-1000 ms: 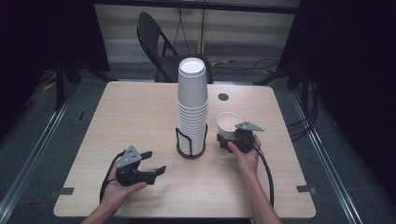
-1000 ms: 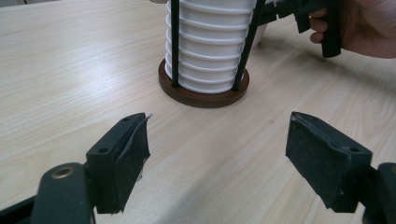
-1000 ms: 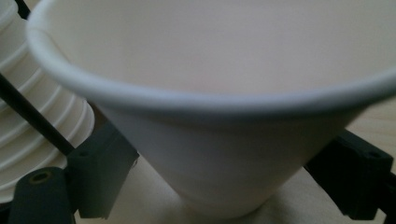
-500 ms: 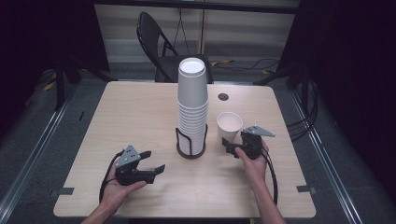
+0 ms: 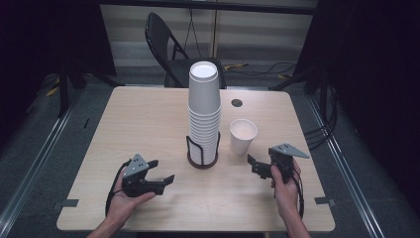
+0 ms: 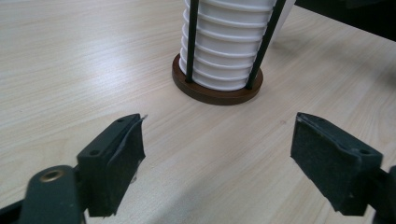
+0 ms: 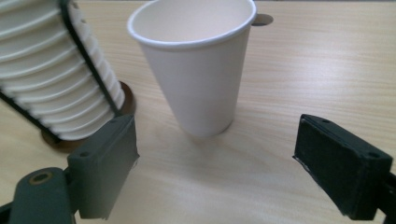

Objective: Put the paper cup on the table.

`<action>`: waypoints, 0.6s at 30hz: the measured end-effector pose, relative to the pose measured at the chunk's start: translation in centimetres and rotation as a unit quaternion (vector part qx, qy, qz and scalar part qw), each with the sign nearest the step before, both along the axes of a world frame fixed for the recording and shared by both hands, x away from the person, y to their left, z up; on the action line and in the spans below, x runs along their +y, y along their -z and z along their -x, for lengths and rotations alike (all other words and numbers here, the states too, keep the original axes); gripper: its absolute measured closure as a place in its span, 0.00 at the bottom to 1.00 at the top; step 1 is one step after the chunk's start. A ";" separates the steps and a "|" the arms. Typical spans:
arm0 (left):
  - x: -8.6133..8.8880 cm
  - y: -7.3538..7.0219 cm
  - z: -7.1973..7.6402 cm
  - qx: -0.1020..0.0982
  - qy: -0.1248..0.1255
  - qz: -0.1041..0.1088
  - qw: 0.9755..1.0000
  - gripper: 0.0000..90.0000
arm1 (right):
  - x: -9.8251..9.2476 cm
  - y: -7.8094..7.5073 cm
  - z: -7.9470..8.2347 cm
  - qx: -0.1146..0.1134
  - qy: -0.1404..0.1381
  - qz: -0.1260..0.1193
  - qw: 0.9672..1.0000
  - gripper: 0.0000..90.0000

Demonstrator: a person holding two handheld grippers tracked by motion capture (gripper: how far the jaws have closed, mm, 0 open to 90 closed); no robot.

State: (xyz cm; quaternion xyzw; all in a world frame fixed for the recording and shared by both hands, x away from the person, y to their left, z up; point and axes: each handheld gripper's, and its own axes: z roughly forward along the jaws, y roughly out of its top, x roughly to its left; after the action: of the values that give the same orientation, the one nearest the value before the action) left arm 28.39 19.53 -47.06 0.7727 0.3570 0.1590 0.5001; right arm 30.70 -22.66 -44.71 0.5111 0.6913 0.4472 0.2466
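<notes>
With both hand-held grippers, left and right, gaping empty, you are risking tipping the freestanding cup by swinging back carelessly.

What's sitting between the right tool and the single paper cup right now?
Nothing: bare table lies between the open right tool and the upright paper cup, seen in the right gripper view.

Cup stack — top cropped (left gripper view)
</notes>
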 end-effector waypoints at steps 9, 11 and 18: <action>0.0 0.2 0.1 0.006 -0.002 0.002 1.000 0.18 | -1.0 -0.3 3.3 -0.017 0.013 0.005 1.000 0.14; 0.1 0.2 0.1 0.006 -0.004 0.004 1.000 0.18 | -1.2 -0.3 3.9 -0.015 0.017 0.001 1.000 0.14; 0.2 0.2 0.2 0.005 -0.010 0.003 1.000 0.18 | -1.8 -0.6 6.6 -0.016 0.019 -0.002 1.000 0.14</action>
State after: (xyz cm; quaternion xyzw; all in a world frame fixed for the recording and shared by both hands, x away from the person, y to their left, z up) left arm 28.21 19.76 -47.28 0.7686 0.3672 0.1593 0.4991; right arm 24.06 -24.48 -44.08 0.5175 0.6767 0.4515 0.2654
